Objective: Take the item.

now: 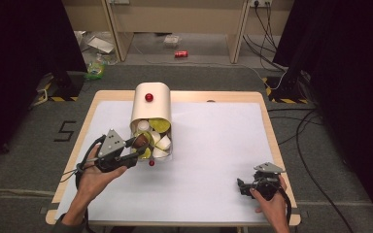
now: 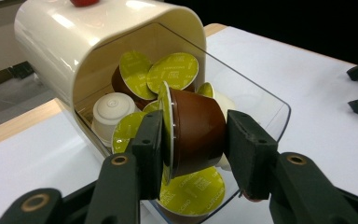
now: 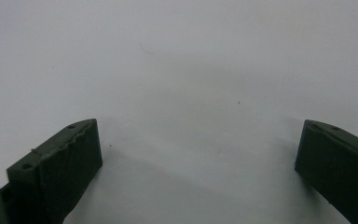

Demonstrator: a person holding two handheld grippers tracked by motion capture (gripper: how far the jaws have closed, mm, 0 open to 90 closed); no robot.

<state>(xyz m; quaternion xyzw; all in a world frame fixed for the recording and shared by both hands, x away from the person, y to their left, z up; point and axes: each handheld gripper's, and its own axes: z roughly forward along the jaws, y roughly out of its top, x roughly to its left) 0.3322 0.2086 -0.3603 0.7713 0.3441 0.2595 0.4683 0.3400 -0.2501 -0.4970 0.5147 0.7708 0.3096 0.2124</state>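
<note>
A cream capsule holder (image 1: 150, 104) (image 2: 88, 42) with a red knob (image 1: 149, 97) lies on its side on the white table. Its clear drawer (image 1: 167, 145) (image 2: 261, 100) is pulled out and holds several coffee capsules, brown with yellow-green lids and white ones. My left gripper (image 1: 137, 143) (image 2: 193, 140) is shut on a brown capsule (image 2: 196, 130) (image 1: 140, 141), held on its side just above the drawer, one pad on the lid and one on the base. My right gripper (image 1: 240, 187) (image 3: 196, 158) stands open over bare table near the front right.
A small red ball (image 1: 151, 163) lies on the table just in front of the drawer. The table's wooden edge (image 1: 272, 131) frames the white mat (image 1: 213, 145). Cables, a red can (image 1: 181, 54) and litter lie on the floor beyond.
</note>
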